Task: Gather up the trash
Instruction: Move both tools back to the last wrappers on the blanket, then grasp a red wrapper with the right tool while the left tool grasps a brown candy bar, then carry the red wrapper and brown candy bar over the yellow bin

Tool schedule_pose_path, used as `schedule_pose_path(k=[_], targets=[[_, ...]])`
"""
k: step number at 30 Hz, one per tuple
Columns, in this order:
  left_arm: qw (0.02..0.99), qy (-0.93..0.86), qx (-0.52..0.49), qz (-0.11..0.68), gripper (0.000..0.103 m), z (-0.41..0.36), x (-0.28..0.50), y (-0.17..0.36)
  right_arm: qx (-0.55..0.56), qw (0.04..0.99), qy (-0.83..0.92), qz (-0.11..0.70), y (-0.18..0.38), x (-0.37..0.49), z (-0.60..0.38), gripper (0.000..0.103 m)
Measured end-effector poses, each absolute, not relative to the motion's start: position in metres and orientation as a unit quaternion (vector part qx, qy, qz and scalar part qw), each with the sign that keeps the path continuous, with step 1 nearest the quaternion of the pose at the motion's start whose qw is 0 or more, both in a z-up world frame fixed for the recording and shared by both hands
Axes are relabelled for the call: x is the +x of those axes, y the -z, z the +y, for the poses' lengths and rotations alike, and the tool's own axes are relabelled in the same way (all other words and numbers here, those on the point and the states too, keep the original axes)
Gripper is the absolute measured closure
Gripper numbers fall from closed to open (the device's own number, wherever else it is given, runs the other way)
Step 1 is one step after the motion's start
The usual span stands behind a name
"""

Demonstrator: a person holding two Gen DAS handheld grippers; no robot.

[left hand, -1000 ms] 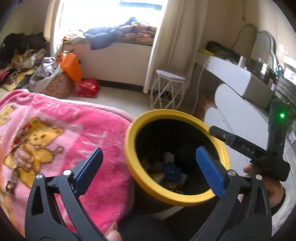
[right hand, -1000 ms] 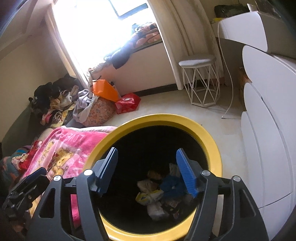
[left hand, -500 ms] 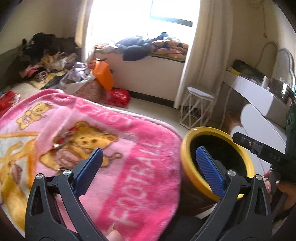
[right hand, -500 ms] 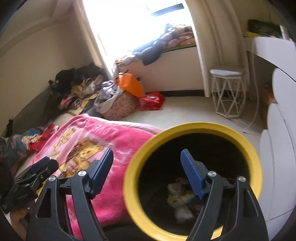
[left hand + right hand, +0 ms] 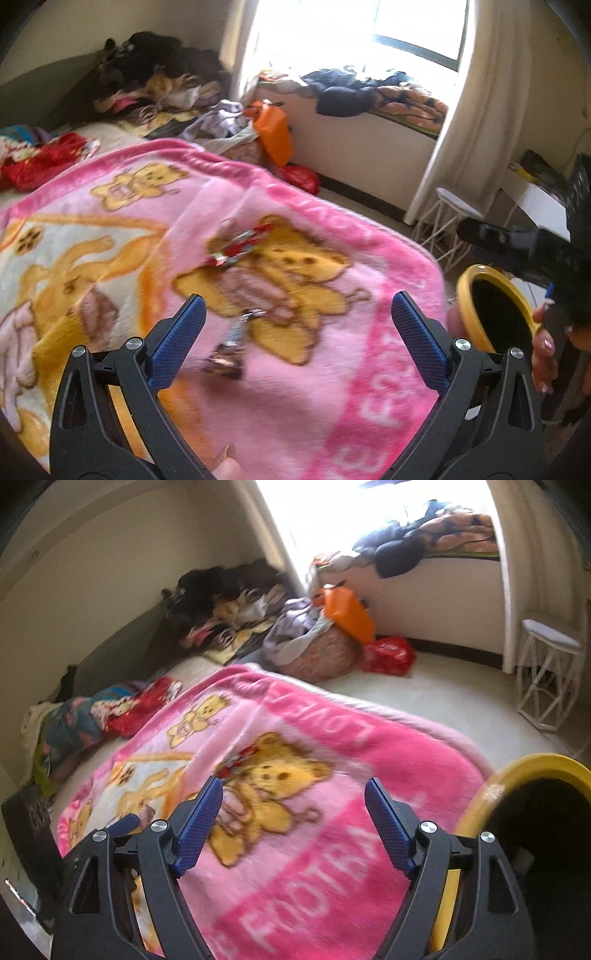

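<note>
A red and silver wrapper (image 5: 240,247) lies on the pink bear blanket (image 5: 332,369); it also shows in the right wrist view (image 5: 242,762). A darker wrapper (image 5: 227,354) lies nearer, just ahead of my left gripper (image 5: 295,332), which is open and empty above the blanket. The yellow bin (image 5: 491,314) stands at the bed's right edge. My right gripper (image 5: 293,823) is open and empty over the blanket, with the bin's rim (image 5: 532,768) to its right.
Clothes are piled at the bed's far end (image 5: 155,74). A laundry basket (image 5: 314,653), an orange bag (image 5: 273,129) and a red bag (image 5: 388,653) sit on the floor. A white wire stool (image 5: 546,675) stands by the curtain.
Both grippers have swung left, away from over the bin to over the pink blanket. The bin has slid to the right edge of both views. Both stay open.
</note>
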State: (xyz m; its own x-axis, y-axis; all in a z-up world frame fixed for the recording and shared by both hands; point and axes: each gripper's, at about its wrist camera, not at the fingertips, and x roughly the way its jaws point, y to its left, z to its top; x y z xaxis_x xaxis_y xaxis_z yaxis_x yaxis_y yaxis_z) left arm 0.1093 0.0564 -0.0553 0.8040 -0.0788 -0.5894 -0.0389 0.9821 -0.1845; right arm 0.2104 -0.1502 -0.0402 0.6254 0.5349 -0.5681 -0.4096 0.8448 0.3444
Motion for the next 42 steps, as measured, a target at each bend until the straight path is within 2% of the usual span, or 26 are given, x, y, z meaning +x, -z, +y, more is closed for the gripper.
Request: schedule_pose_path(k=[7, 15, 20, 23, 26, 27, 29, 42], targets=[[0.934, 0.006, -0.131, 0.333, 0.012, 0.094, 0.112, 0.077, 0.051, 0.883, -0.285, 0.370, 0.054, 0.244, -0.072, 0.026], [0.923, 0.018, -0.138, 0.358, 0.045, 0.102, 0.116, 0.102, 0.042, 0.860, -0.277, 0.427, 0.089, 0.292, -0.001, 0.026], [0.914, 0.027, -0.140, 0.379, 0.061, 0.100, 0.118, 0.117, 0.051, 0.844, -0.259, 0.467, 0.115, 0.318, 0.025, 0.029], [0.911, 0.030, -0.137, 0.387, 0.066, 0.099, 0.119, 0.123, 0.068, 0.833, -0.247, 0.491, 0.133, 0.333, 0.033, 0.035], [0.910, 0.033, -0.132, 0.391, 0.070, 0.097, 0.120, 0.126, 0.077, 0.822, -0.254, 0.503, 0.143, 0.340, 0.037, 0.057], [0.909, 0.034, -0.131, 0.394, 0.074, 0.096, 0.121, 0.127, 0.079, 0.819, -0.262, 0.504, 0.145, 0.341, 0.039, 0.069], [0.908, 0.033, -0.126, 0.398, 0.080, 0.094, 0.122, 0.128, 0.079, 0.821, -0.274, 0.496, 0.144, 0.339, 0.038, 0.070], [0.906, 0.054, -0.144, 0.394, 0.088, 0.077, 0.127, 0.114, 0.101, 0.865, -0.266, 0.413, 0.091, 0.295, -0.055, 0.081]])
